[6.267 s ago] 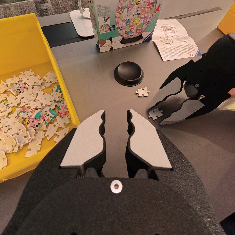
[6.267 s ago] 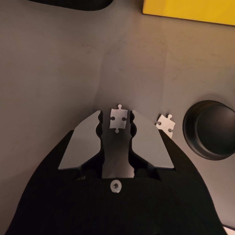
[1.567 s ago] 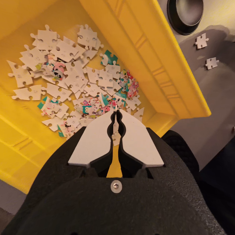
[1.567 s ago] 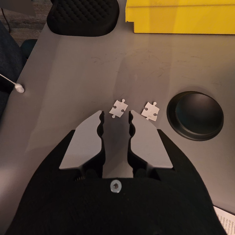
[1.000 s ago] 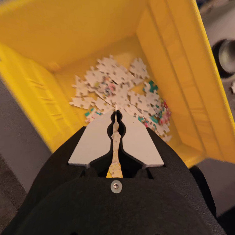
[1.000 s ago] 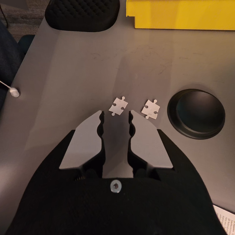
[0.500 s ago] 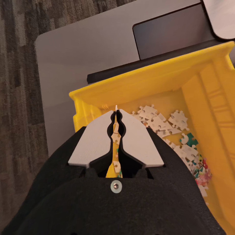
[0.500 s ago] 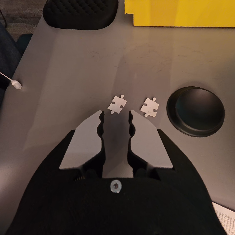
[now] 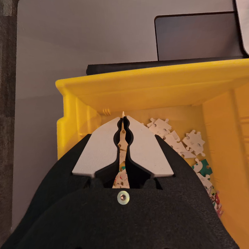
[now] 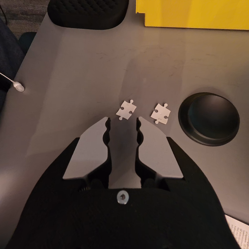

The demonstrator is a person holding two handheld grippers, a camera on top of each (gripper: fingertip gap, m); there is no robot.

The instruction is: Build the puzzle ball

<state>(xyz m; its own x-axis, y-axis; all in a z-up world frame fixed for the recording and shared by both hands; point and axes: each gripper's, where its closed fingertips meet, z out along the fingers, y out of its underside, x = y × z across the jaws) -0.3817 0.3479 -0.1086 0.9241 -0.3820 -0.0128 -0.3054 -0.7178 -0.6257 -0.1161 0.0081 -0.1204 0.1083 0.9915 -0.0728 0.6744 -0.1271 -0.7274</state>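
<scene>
Barely begun: two white cardboard puzzle pieces (image 10: pixel 126 110) lying unjoined mid-tabletop beside empty round black stand (image 10: pixel 208 118). Left gripper (image 9: pixel 123 118) clamped edge-on around another piece over yellow plastic bin (image 9: pixel 148 86); right gripper (image 10: pixel 123 118) jaws apart, empty.

No writing can be read here. The two pale puzzle pieces on the table, the left piece (image 10: pixel 126 110) and the right piece (image 10: pixel 160 113), carry faint small marks on their blank backs, too small to make out. A sheet of paper (image 10: pixel 239 229) at the lower right corner of the right wrist view bears lines of fine print, blurred and cut off by the edge.
</scene>
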